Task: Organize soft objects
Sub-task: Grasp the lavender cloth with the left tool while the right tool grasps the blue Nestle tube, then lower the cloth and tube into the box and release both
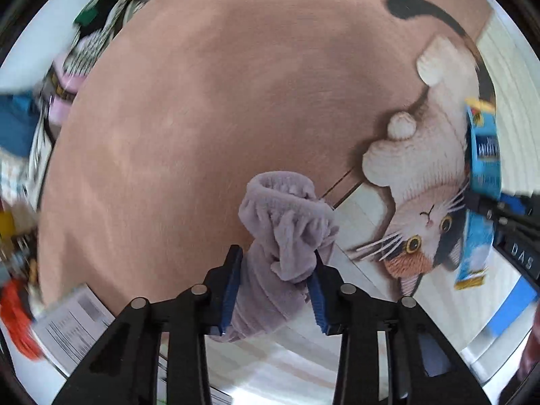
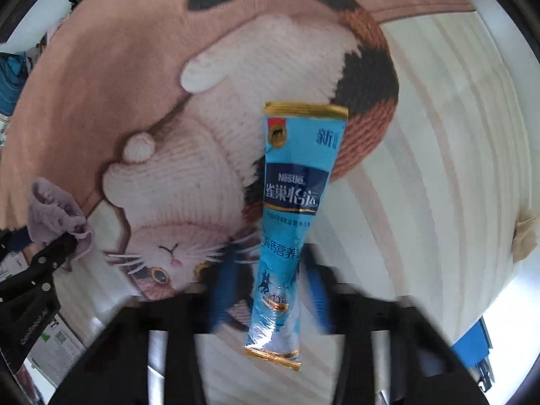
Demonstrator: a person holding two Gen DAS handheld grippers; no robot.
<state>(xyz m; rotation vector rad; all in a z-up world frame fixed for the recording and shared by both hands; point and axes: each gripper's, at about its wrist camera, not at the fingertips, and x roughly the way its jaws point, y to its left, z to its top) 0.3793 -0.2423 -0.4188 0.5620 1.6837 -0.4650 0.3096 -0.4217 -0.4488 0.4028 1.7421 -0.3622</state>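
Fuzzy lilac fleece sock [image 1: 287,236]; glossy, crinkled foil sachet [image 2: 290,222]; matt, seemingly short-piled rug [image 1: 202,101].
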